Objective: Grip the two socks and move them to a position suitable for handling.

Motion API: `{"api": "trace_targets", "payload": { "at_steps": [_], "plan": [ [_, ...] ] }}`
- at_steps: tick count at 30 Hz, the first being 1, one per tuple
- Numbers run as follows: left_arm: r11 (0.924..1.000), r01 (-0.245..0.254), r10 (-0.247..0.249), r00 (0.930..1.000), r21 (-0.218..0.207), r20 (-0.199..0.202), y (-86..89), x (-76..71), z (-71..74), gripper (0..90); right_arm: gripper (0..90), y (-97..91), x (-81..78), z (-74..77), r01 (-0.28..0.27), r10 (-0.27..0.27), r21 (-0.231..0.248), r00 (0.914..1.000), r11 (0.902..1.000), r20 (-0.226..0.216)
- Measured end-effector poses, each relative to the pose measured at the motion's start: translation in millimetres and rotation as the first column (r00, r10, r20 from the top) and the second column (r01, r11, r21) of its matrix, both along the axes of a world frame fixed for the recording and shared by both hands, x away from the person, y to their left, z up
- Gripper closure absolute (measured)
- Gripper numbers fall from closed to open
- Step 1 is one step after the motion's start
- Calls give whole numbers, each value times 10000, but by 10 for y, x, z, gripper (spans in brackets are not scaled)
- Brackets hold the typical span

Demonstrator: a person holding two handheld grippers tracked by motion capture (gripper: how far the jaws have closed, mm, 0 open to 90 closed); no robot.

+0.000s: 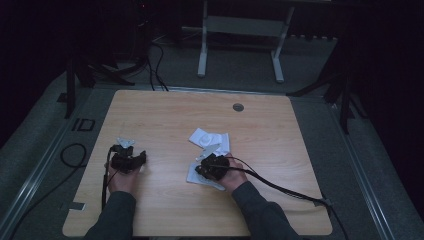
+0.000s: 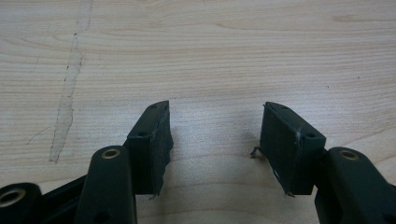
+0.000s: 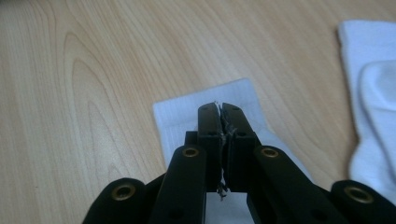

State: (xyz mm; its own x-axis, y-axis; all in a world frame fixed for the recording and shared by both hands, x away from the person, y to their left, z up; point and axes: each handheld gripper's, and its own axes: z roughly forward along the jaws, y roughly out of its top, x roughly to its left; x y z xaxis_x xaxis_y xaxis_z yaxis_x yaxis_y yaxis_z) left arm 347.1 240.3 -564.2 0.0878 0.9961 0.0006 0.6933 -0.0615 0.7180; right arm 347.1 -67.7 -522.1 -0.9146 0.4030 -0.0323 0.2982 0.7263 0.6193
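Your right gripper clenched over near sock, pinch unclear. Second sock beyond, to its right. Left gripper released over bare worktop. Socks soft, light, limp: pinch at ribbed cuff edge.

high view: overhead, far; gripper views: close, downward; shared: table

Left gripper fingers spread apart over bare wooden table.
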Motion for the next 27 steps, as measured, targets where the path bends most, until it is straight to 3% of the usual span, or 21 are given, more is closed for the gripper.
{"api": "trace_targets", "payload": {
  "at_steps": [13,27],
  "plan": [
    [10000,3,-3,10000,-6,10,0,0,-1,435,871,-189,-36,344,58,-41,-289,9983,9996,590],
    [10000,3,-3,10000,-2,8,0,0,0,435,870,-433,-25,525,312,-261,-588,9960,9978,857]
  ]
}}
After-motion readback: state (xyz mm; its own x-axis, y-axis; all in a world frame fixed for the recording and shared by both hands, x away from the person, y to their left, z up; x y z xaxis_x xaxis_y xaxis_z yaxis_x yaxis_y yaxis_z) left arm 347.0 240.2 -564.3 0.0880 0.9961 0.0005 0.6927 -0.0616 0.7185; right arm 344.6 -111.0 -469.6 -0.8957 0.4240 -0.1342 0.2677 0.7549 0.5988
